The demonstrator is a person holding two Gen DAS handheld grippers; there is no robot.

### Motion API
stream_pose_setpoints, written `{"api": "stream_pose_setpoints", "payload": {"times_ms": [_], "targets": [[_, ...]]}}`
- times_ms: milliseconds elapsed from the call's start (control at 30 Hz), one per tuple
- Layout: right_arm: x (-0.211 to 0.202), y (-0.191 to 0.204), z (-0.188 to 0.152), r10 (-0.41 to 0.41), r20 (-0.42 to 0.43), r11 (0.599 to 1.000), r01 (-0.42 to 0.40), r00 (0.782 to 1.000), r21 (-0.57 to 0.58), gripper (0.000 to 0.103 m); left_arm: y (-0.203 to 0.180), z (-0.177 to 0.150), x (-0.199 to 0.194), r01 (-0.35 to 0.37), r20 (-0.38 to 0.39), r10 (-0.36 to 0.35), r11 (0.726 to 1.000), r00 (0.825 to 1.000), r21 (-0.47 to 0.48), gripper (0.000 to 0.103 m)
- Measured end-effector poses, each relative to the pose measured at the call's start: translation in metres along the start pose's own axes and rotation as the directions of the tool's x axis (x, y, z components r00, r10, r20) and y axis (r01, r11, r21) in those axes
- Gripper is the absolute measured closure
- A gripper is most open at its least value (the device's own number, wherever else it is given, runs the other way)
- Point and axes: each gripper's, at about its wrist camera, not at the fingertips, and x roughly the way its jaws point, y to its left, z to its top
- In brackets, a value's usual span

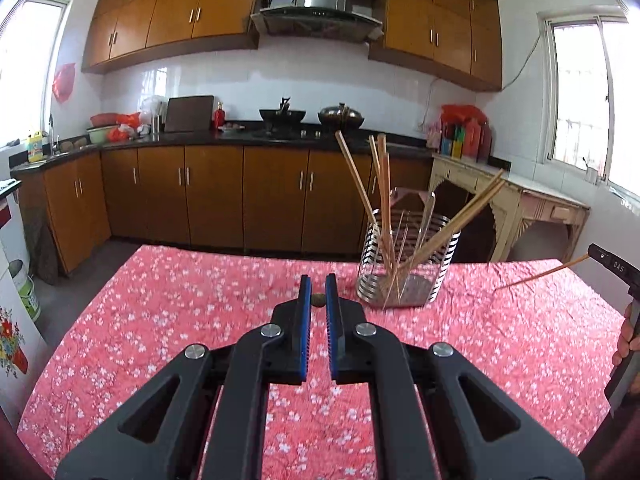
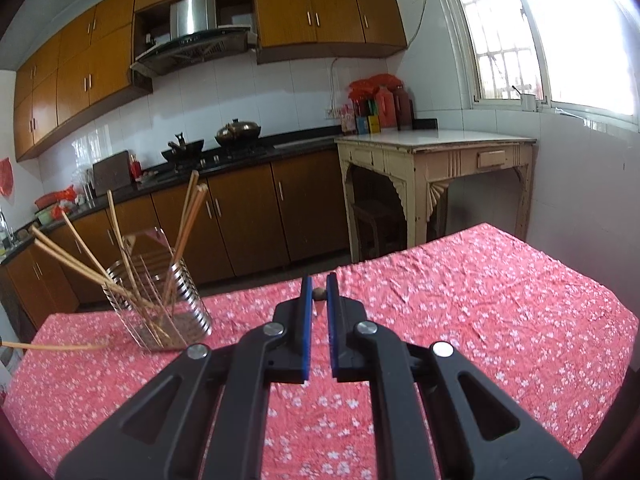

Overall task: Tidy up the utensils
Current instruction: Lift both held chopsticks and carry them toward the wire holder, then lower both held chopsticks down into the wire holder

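A steel wire utensil holder (image 1: 404, 268) stands on the red floral table (image 1: 160, 320) and holds several wooden chopsticks (image 1: 382, 184); it also shows in the right wrist view (image 2: 160, 308). My left gripper (image 1: 319, 280) is left of the holder, shut on the end of one chopstick (image 1: 319, 299), seen end-on. My right gripper (image 2: 319, 280) is right of the holder, shut on another chopstick's end (image 2: 319, 294). In the left view that chopstick (image 1: 540, 276) sticks out from the right gripper's body (image 1: 612, 268). In the right view the left one (image 2: 52, 346) enters from the left edge.
The table's far edge (image 1: 320, 254) faces brown kitchen cabinets (image 1: 216, 196). A cream side table (image 2: 436, 160) stands by the window at the right. A white appliance (image 1: 16, 288) stands left of the table.
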Motion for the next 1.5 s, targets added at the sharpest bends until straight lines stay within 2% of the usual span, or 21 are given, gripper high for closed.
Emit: {"api": "stream_pose_setpoints", "payload": {"times_ms": [300, 567, 900, 1067, 1300, 1500], "targets": [[-0.009, 0.014, 0.034, 0.051, 0.071, 0.999, -0.052, 0.996, 0.009, 0.095, -0.003, 0.03, 0.0, 0.004, 0.073, -0.001, 0.999, 0.997, -0.04, 0.096], [-0.024, 0.027, 0.053, 0.101, 0.123, 0.995, -0.102, 0.987, -0.003, 0.095, -0.012, 0.049, -0.01, 0.037, 0.127, -0.032, 0.998, 0.991, -0.041, 0.096], [-0.036, 0.038, 0.061, 0.18, 0.129, 0.983, -0.181, 0.975, 0.0, 0.095, -0.022, 0.059, -0.012, 0.082, 0.138, -0.076, 0.996, 0.987, -0.033, 0.096], [-0.042, 0.048, 0.073, 0.224, 0.139, 0.974, -0.227, 0.964, 0.006, 0.095, -0.029, 0.073, -0.015, 0.099, 0.154, -0.092, 0.995, 0.984, -0.033, 0.096], [-0.05, 0.073, 0.105, 0.289, 0.189, 0.957, -0.291, 0.938, -0.02, 0.095, -0.051, 0.111, -0.016, 0.12, 0.208, -0.115, 0.993, 0.971, -0.013, 0.096], [-0.045, 0.101, 0.138, 0.329, 0.226, 0.943, -0.33, 0.917, -0.036, 0.095, -0.066, 0.145, -0.002, 0.107, 0.239, -0.098, 0.994, 0.966, -0.027, 0.096]]}}
